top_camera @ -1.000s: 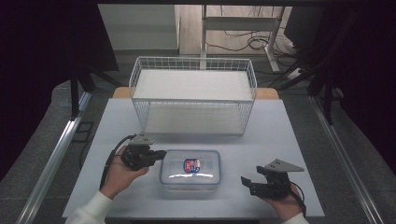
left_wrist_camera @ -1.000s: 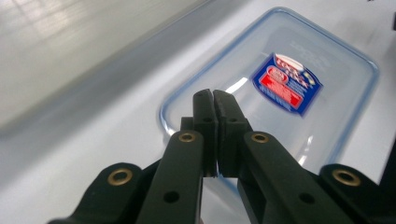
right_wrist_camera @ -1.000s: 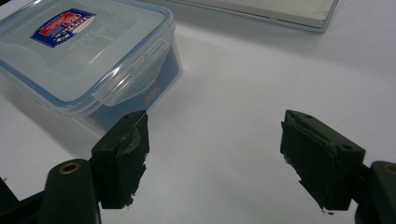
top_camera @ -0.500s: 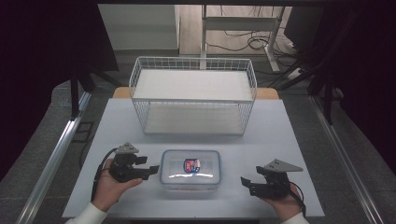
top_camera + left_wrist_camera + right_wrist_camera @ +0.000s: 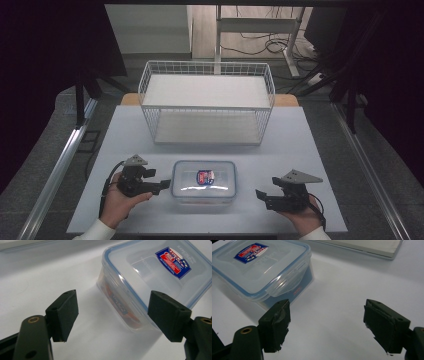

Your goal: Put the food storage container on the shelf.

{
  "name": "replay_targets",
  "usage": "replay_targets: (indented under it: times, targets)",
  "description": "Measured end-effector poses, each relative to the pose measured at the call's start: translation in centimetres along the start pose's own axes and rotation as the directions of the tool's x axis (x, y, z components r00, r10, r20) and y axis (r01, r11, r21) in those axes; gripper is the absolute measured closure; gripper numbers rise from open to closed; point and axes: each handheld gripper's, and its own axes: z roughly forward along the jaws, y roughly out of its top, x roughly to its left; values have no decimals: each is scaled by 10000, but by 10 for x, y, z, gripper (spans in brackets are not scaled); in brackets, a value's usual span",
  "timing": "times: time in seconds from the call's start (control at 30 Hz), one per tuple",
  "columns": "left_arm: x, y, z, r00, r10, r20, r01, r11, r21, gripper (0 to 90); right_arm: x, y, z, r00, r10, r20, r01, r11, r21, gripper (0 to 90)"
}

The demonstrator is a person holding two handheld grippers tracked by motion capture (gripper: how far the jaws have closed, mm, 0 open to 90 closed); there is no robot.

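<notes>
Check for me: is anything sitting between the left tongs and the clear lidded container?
Nothing visible. The left tongs stand open right beside the container, with just bare white table between them. The jaws have just been opening, with nothing between them.

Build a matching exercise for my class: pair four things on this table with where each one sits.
Things:
1. clear lidded container
2. white wire basket
3. left gripper
4. right gripper

Places:
A. far side of the table, behind the container
B. near edge, right of the container, jaws apart
C. near edge centre, between the two grippers
D. near edge, close by the container's left side, jaws apart

Pairs: 1-C, 2-A, 3-D, 4-B
</notes>
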Motion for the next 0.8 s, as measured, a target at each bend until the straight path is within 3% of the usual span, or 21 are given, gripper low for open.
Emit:
replay_targets:
  times: [0.17,0.3,0.57,0.77,0.8]
  targets:
    - [1,2,1,9997,-61,250,64,9999,-114,210,3,0,2,9993,-79,-370,79,10000,7,196]
    - [4,6,2,9960,-286,847,324,9985,-436,196,6,1,6,9974,46,-716,-45,10000,14,195]
    - [11,9,15,9876,-745,1383,780,9967,-202,165,10,6,19,9941,147,-1072,-120,9996,253,190]
    - [13,7,22,9750,-1236,1845,1237,9923,110,159,13,9,23,9913,197,-1300,-166,9996,249,185]
    - [13,7,23,9752,-1221,1848,1210,9925,174,158,14,9,24,9903,209,-1376,-174,9995,262,181]
